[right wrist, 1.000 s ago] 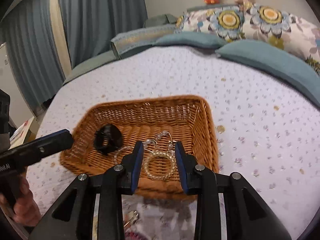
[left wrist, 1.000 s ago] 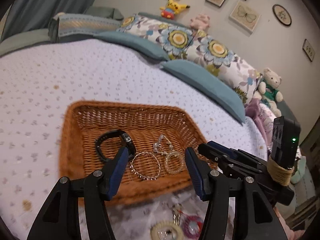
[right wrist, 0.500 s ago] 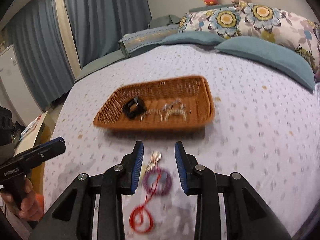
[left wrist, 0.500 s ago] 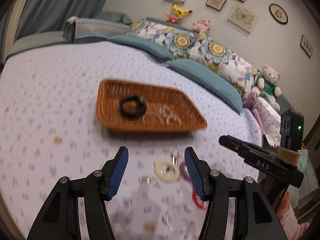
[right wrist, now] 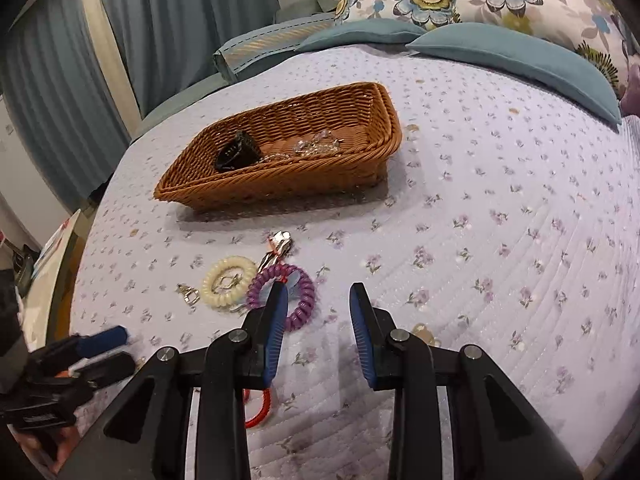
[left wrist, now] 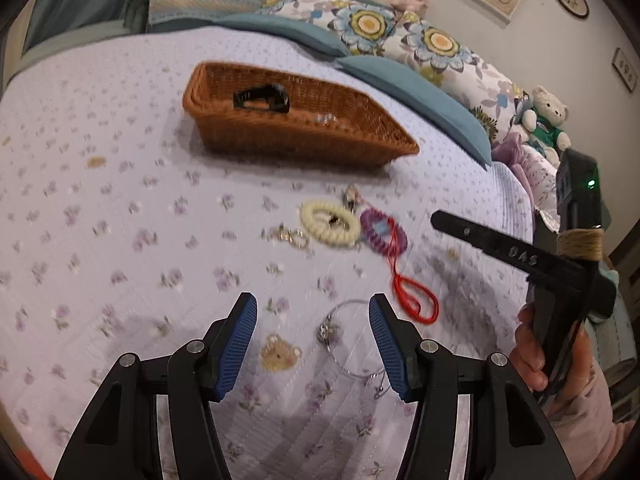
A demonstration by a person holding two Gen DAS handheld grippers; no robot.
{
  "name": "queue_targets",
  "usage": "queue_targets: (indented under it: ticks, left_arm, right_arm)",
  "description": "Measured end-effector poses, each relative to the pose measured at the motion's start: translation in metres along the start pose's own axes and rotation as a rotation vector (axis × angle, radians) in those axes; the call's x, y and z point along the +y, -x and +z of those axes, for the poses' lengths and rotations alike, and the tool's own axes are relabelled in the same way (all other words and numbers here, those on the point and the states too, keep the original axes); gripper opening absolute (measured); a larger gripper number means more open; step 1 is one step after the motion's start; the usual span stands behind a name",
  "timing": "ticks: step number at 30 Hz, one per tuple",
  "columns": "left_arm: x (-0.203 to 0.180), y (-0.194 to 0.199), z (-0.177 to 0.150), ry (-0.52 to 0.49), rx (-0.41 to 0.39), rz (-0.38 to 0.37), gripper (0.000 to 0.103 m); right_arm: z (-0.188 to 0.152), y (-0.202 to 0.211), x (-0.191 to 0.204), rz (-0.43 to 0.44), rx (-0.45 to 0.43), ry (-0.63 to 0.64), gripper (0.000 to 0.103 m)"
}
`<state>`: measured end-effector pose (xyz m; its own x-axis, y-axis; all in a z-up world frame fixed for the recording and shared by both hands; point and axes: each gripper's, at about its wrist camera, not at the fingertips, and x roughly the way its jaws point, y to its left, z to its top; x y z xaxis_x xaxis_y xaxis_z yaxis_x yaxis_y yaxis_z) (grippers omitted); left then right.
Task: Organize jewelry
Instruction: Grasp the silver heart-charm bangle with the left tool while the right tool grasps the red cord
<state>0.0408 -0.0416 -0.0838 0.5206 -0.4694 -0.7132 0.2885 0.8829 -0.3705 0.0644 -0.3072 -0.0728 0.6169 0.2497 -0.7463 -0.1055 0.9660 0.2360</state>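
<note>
While angled down at the bed (left wrist: 100, 128), left claw (left wrist: 312, 340) gapes empty over silver bangle (left wrist: 348, 336); wicker basket (left wrist: 280, 136) mid-bed. Right view: right claw (right wrist: 318, 332) parted, empty, beside purple coil bracelet (right wrist: 298, 300).

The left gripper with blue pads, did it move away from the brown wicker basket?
Yes. The left gripper pulled back from the brown wicker basket; it now hovers over a thin silver bracelet on the bedspread.

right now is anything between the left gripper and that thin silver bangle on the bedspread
Nothing visible. The left gripper is open and empty, and the thin silver bangle lies flat on the bedspread just ahead, partly framed by its fingers.
</note>
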Motion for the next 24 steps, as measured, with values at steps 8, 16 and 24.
queue_targets:
  ticks: [8, 16, 24]
  left_arm:
    - [-0.006, -0.004, -0.013, -0.007, 0.040, 0.020, 0.044]
    - [-0.013, -0.012, -0.016, -0.048, 0.063, 0.043, 0.039]
    - [-0.022, -0.026, -0.013, -0.095, 0.088, 0.102, 0.028]
  right_arm:
    - [-0.033, 0.007, 0.024, 0.054, 0.073, 0.041, 0.035]
    - [-0.058, -0.005, 0.053, -0.042, 0.099, 0.154, 0.034]
    - [-0.053, -0.011, 0.048, -0.044, 0.110, 0.133, 0.024]
